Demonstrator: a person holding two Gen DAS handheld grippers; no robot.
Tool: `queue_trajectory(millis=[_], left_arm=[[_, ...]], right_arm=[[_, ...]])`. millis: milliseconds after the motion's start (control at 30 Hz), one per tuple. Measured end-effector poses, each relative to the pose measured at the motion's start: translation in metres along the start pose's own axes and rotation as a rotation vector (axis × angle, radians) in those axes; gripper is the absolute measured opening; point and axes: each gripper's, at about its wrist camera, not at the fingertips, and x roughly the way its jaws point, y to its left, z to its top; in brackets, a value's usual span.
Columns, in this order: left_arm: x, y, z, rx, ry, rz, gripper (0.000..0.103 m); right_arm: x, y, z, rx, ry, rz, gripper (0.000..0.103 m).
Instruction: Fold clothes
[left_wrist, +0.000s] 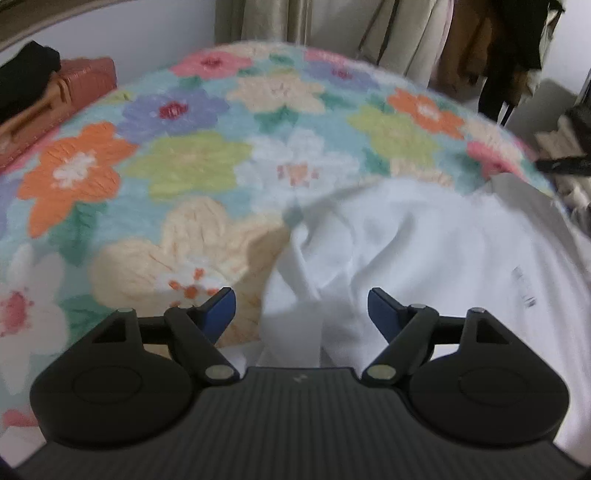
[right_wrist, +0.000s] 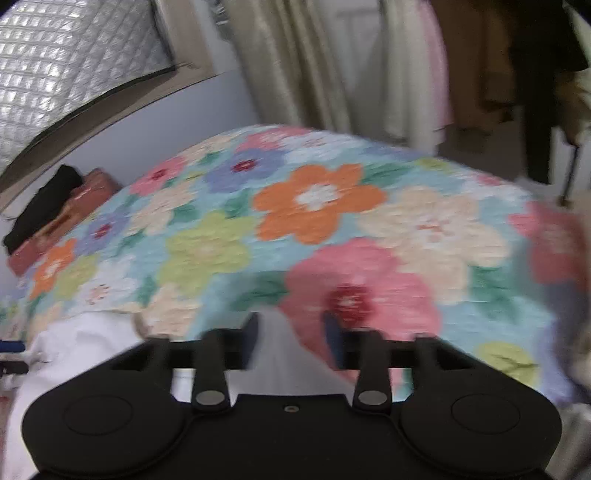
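A white shirt (left_wrist: 424, 258) lies crumpled on a floral blanket (left_wrist: 177, 162), bunched into soft folds, with a twisted strip of cloth running toward the left gripper (left_wrist: 301, 299). Small dark print shows near the shirt's right edge, too blurred to read. The left gripper's jaws stand wide, blue pads (left_wrist: 221, 308) apart, white cloth lying between them; whether they touch it cannot be told. The right gripper (right_wrist: 291, 332) is blurred; its jaws are partly open with a peak of white shirt (right_wrist: 275, 354) rising between them, and contact is unclear.
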Motion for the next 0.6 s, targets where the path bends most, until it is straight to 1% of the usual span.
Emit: queue_trajectory(millis=[33, 67, 100, 167, 200, 233, 267, 300, 333, 367, 400, 433, 467, 500, 533, 567, 600], left_arm=[[0.008, 0.003, 0.000, -0.019, 0.031, 0.003, 0.014], [0.011, 0.008, 0.003, -0.052, 0.038, 0.005, 0.010], [0.011, 0.012, 0.006, -0.087, 0.038, 0.007, 0.008], [-0.003, 0.010, 0.022, -0.042, -0.033, 0.115, 0.007], [-0.011, 0.009, 0.030, -0.013, -0.073, 0.175, 0.007], [-0.019, 0.009, 0.038, -0.005, -0.112, 0.195, 0.007], [-0.025, 0.011, 0.045, -0.019, -0.125, 0.193, 0.008], [-0.024, 0.010, 0.049, -0.019, -0.120, 0.204, 0.008], [-0.021, 0.009, 0.052, -0.013, -0.114, 0.220, 0.009], [-0.019, 0.007, 0.055, -0.008, -0.107, 0.236, 0.016], [-0.013, 0.006, 0.056, 0.011, -0.080, 0.251, 0.028], [-0.008, 0.004, 0.054, 0.010, -0.057, 0.271, 0.034], [-0.008, 0.005, 0.051, -0.010, -0.051, 0.286, 0.042], [-0.015, 0.007, 0.046, -0.042, -0.065, 0.280, 0.044], [-0.024, 0.008, 0.040, -0.077, -0.085, 0.256, 0.045], [-0.034, 0.009, 0.033, -0.106, -0.100, 0.224, 0.051], [-0.046, 0.009, 0.023, -0.125, -0.111, 0.200, 0.057]], right_arm=[[-0.002, -0.005, -0.004, -0.007, 0.015, -0.010, 0.052], [-0.001, -0.009, -0.009, -0.022, 0.061, -0.016, 0.056], [0.001, -0.013, -0.015, -0.037, 0.111, -0.023, 0.058], [0.007, -0.018, -0.031, -0.098, 0.205, -0.058, 0.059], [0.008, -0.016, -0.040, -0.130, 0.229, -0.088, 0.059], [0.010, -0.015, -0.048, -0.162, 0.237, -0.119, 0.056], [0.009, -0.013, -0.055, -0.183, 0.228, -0.133, 0.047], [0.008, -0.012, -0.058, -0.189, 0.217, -0.134, 0.040], [0.007, -0.007, -0.058, -0.213, 0.195, -0.180, 0.028], [0.005, -0.003, -0.058, -0.240, 0.171, -0.232, 0.020], [0.004, 0.002, -0.058, -0.266, 0.147, -0.285, 0.017], [0.003, 0.005, -0.059, -0.281, 0.130, -0.337, 0.019], [0.001, 0.009, -0.059, -0.295, 0.113, -0.389, 0.019], [-0.005, 0.011, -0.059, -0.274, 0.095, -0.403, 0.019], [-0.016, 0.014, -0.058, -0.237, 0.067, -0.407, 0.023], [-0.028, 0.020, -0.059, -0.214, 0.046, -0.395, 0.029], [-0.041, 0.027, -0.062, -0.213, 0.032, -0.370, 0.032]])
